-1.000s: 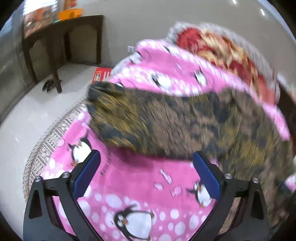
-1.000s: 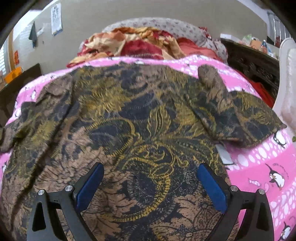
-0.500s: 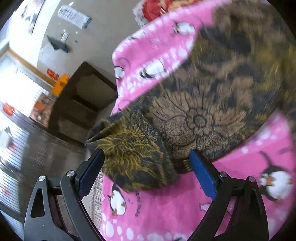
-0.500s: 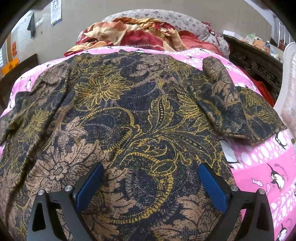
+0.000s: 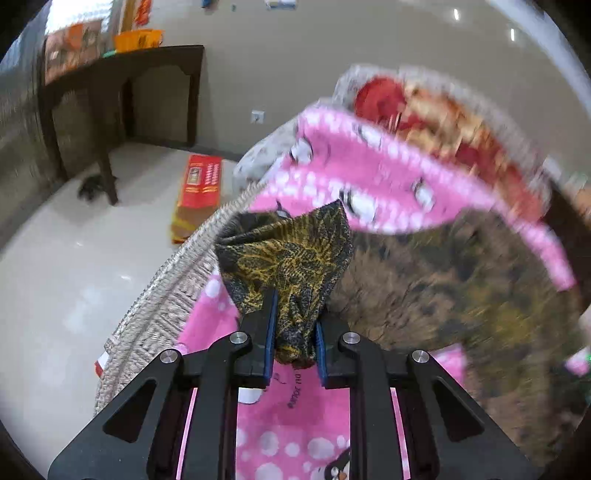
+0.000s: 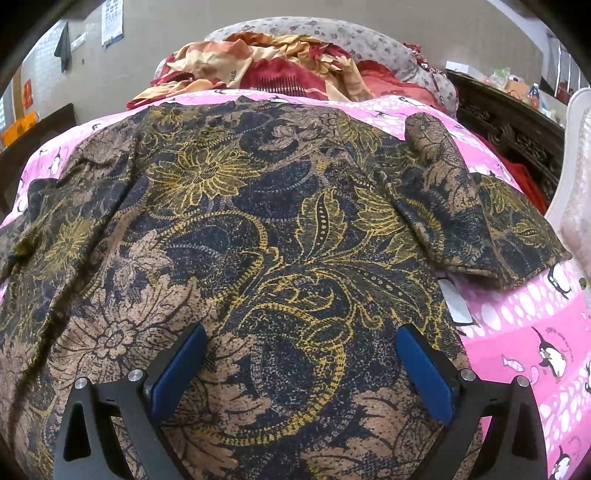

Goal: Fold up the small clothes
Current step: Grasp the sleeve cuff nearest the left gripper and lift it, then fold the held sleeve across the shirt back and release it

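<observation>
Brown-and-gold batik shirt (image 6: pixel 258 258) lies spread on the pink penguin blanket (image 6: pixel 535 332) over the bed. Left hand-held gripper (image 5: pixel 294 332) is clamped on its sleeve (image 5: pixel 284 254), likely to fold it inward; right hand-held gripper (image 6: pixel 301 369) hovers apart above the hem.

The supporting surface is a bed covered by a pink fleece blanket printed with penguins and white dots (image 6: pixel 524 317). A dark batik shirt with gold and tan floral print (image 6: pixel 258 236) lies spread flat on the blanket, 1 short sleeve extended toward the right edge. At the head of the bed, a crumpled red, orange and cream floral cloth (image 6: pixel 280 70) rests against a grey flower-print pillow (image 6: pixel 332 33). A woven beige fringed mat (image 5: pixel 173 295) shows at the bed's left edge beneath the blanket.
</observation>
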